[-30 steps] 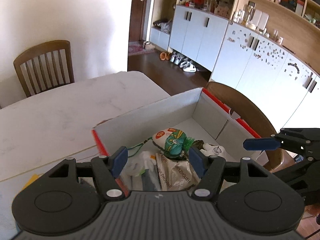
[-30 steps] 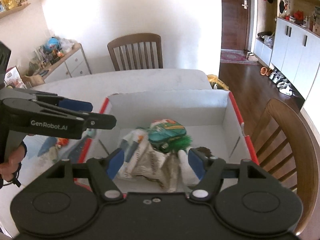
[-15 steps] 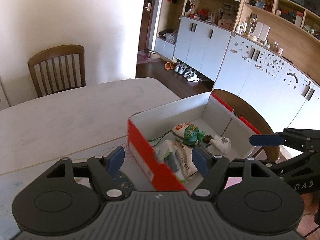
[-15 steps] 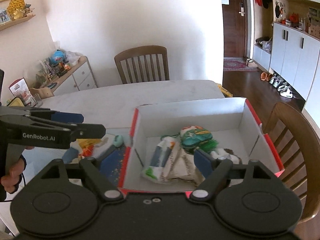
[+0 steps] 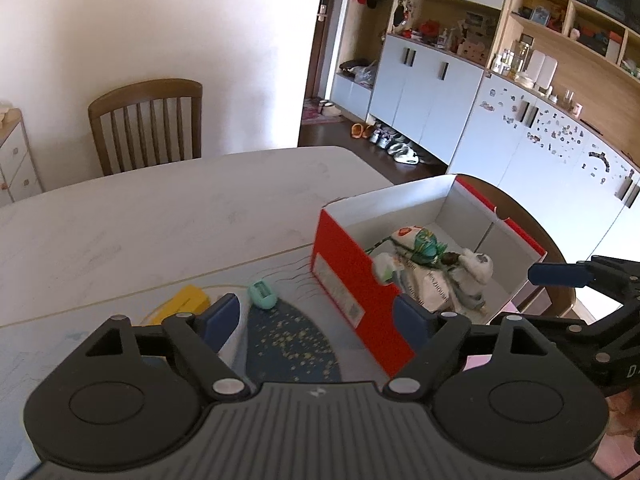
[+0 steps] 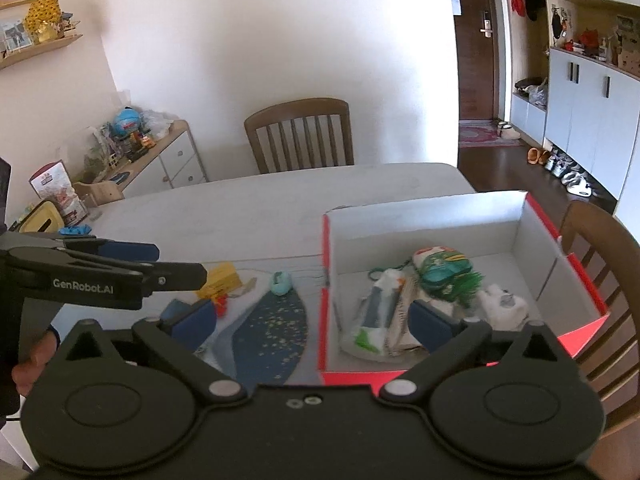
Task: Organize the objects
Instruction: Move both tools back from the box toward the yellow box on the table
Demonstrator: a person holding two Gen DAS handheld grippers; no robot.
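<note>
Left gripper (image 5: 316,316): jaws spread, empty, above the mat.
Right gripper (image 6: 312,320): jaws spread, empty.
Red cardboard box with white interior (image 6: 440,216): one, on the white table (image 6: 240,208); holds several packets and a white plush.
Beside the box: one mint-green oval item (image 6: 281,282), one yellow block (image 6: 222,276).
Wooden chairs: two.

A pale table (image 6: 280,200) is seen ahead of the claw, with a wooden slat-backed chair (image 6: 300,136) drawn up at its far side against a plain white wall (image 6: 260,40). To the left a low sideboard (image 6: 160,160) is crowded with small items. To the right, a dark wooden door (image 6: 476,52), dark floorboards (image 6: 500,164) and pale blue cupboards (image 5: 424,80) under open wooden shelves (image 5: 560,32) are shown.
</note>
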